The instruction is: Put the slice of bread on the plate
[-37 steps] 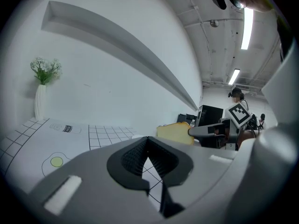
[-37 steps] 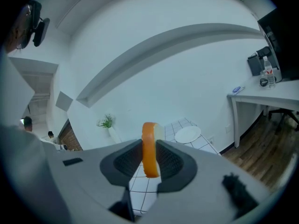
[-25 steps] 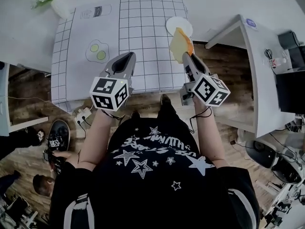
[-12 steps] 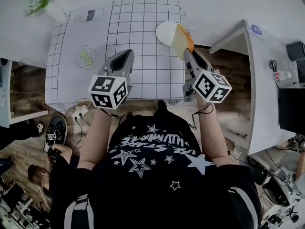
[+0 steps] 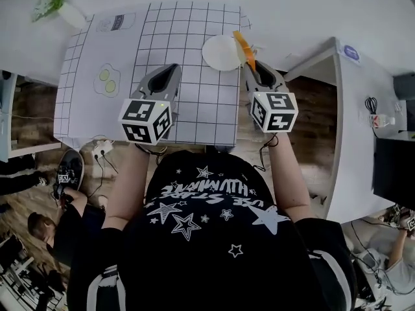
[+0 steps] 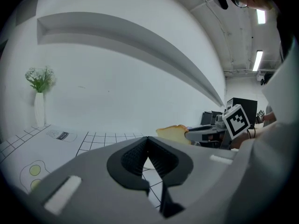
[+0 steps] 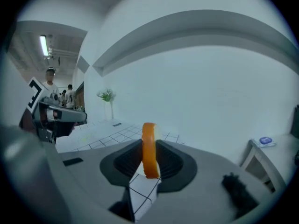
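Spread over the white table [image 5: 32, 50]: a grid-lined mat [image 5: 175, 37], printed at its left with a fried-egg drawing [image 5: 106, 80] and, farther off, a can drawing [image 5: 115, 22]. At the far left corner, a white vase of green sprigs [image 5: 57, 4]. To the right, a white side desk [image 5: 363, 115] bearing a small blue disc [image 5: 351, 52], with a dark screen [image 5: 392, 167] beyond. Below, wooden floor [image 5: 310, 109], a power strip [image 5: 97, 150] and a bystander [image 5: 61, 222] at near left.
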